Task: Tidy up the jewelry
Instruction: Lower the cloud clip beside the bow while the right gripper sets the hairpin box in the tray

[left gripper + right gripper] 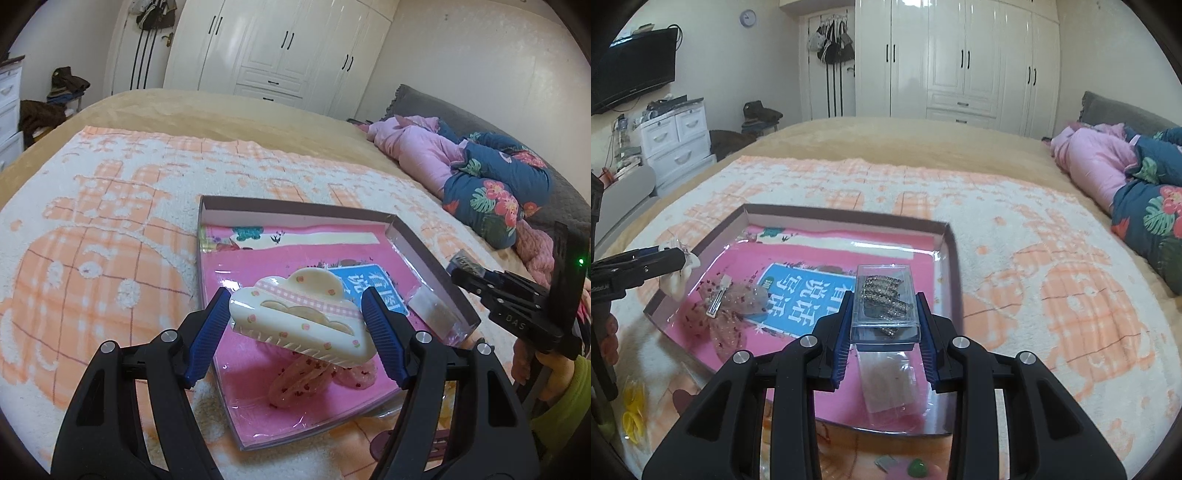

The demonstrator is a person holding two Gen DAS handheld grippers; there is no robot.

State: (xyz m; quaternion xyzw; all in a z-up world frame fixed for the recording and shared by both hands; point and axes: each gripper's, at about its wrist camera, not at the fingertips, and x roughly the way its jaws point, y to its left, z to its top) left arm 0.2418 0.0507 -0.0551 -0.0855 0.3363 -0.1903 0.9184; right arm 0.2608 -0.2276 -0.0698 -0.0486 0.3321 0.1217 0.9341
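Note:
In the left wrist view my left gripper (295, 301) is shut on a cream cloud-shaped hair claw clip (295, 321), held just above a shallow box tray (295, 212) with a pink printed lining. A pink mesh bow clip (299, 380) lies in the tray under it. In the right wrist view my right gripper (884, 308) is shut on a clear plastic box (884, 291) of glittery hair clips, over the tray's (849, 218) near right part. A small clear bag (886, 380) lies in the tray below it. The bow clip (738, 299) is to the left.
The tray rests on an orange-and-white towel (110, 221) spread on a bed. Pink and floral bedding (480, 177) is piled at the right. A yellow item (631, 410) and a green item (918, 469) lie near the front edge. A green sleeve (565, 384) shows at the right.

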